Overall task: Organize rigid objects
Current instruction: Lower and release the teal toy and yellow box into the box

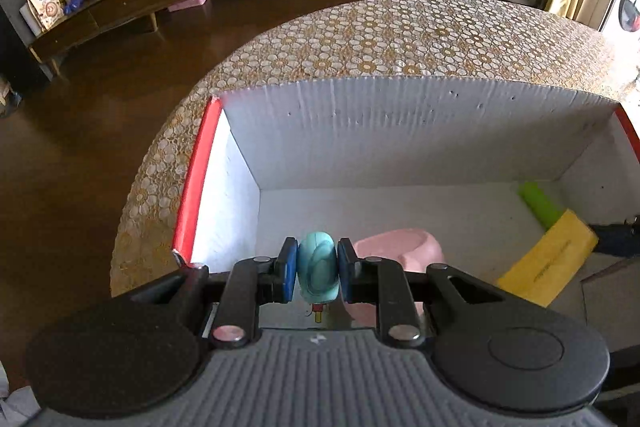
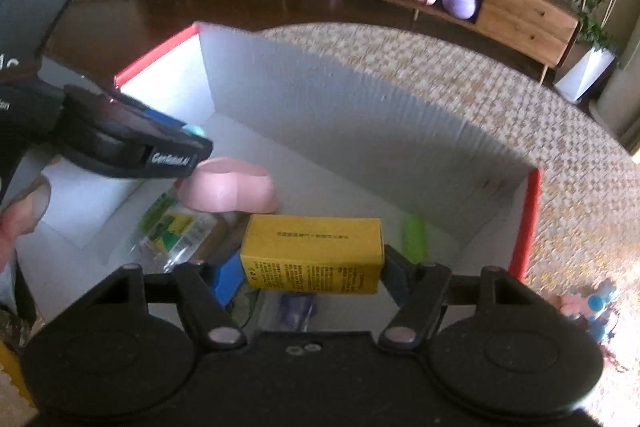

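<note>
My left gripper [image 1: 318, 269] is shut on a small teal oval object [image 1: 319, 271], held over the open white box with red edges [image 1: 198, 183]. My right gripper [image 2: 312, 263] is shut on a yellow carton [image 2: 314, 254], gripped by its two ends above the same box [image 2: 528, 223]. In the right wrist view the left gripper [image 2: 192, 143] reaches in from the left, the teal object [image 2: 195, 130] showing at its tip. A pink bowl [image 1: 404, 251] [image 2: 228, 185] and a green cylinder [image 1: 538, 205] [image 2: 414, 237] lie on the box floor.
The box stands on a round table with a gold flower-patterned cloth [image 1: 380, 35]. Clear packets with green and yellow print [image 2: 172, 231] and a blue item [image 2: 228, 281] lie in the box. A pink and blue toy [image 2: 592, 307] lies on the cloth at right. A hand [image 2: 22, 219] holds the left gripper.
</note>
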Available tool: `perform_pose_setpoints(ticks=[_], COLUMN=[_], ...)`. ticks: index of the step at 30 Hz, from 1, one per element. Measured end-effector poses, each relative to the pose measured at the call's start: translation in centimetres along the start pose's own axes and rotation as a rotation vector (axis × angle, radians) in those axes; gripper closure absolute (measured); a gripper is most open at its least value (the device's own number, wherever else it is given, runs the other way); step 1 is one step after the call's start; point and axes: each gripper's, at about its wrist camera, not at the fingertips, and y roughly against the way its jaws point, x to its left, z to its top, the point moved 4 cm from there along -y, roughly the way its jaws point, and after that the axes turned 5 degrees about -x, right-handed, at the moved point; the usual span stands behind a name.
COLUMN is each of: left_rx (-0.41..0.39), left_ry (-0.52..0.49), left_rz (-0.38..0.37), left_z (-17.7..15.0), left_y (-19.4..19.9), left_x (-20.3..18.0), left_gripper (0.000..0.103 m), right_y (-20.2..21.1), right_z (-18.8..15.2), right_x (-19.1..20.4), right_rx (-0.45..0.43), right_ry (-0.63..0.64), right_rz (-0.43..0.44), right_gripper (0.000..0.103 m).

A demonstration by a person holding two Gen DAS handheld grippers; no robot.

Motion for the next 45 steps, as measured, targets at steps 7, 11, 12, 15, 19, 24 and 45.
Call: perform_pose_setpoints(ticks=[7, 11, 12, 15, 19, 24, 45], left_rx=[0.055, 0.082, 0.087, 0.102, 0.108, 0.089, -0.054], left_ry=[-0.025, -0.037, -0.043, -0.065, -0.075, -0.043, -0.001], left_rz=[0.005, 0.003, 0.009, 0.022, 0.032, 0.022, -0.061], left_z=[-0.5, -0.6, -0.6, -0.9, -1.1, -0.9, -1.1], left_y=[-0.8, -1.0, -1.0, -1.0, -0.8, 0.1, 8.8], left_x=[-0.5, -0.5, -0.6, -1.1, -1.5, -1.4, -3.4], left_gripper=[0.082, 0.082, 0.082, 0.082, 0.082, 0.082, 0.082], right_y=[0.1, 0.1, 0.0, 0.4, 1.3, 2.6, 10.8], right_z=[0.6, 0.6, 0.6, 0.6, 0.5, 0.3, -0.8], right_x=[-0.4, -0.5, -0.5, -0.4, -0.2, -0.5, -0.3], right_rx=[0.024, 0.025, 0.023, 0.014, -0.003, -0.024, -0.137], right_ry=[-0.009, -0.015, -0.018, -0.032, -0.016, -0.029, -0.033], right_rz=[0.020, 0.016, 0.013, 0.024, 0.022, 0.030, 0.049], right_gripper=[0.031, 0.031, 0.031, 0.031, 0.031, 0.029, 0.026])
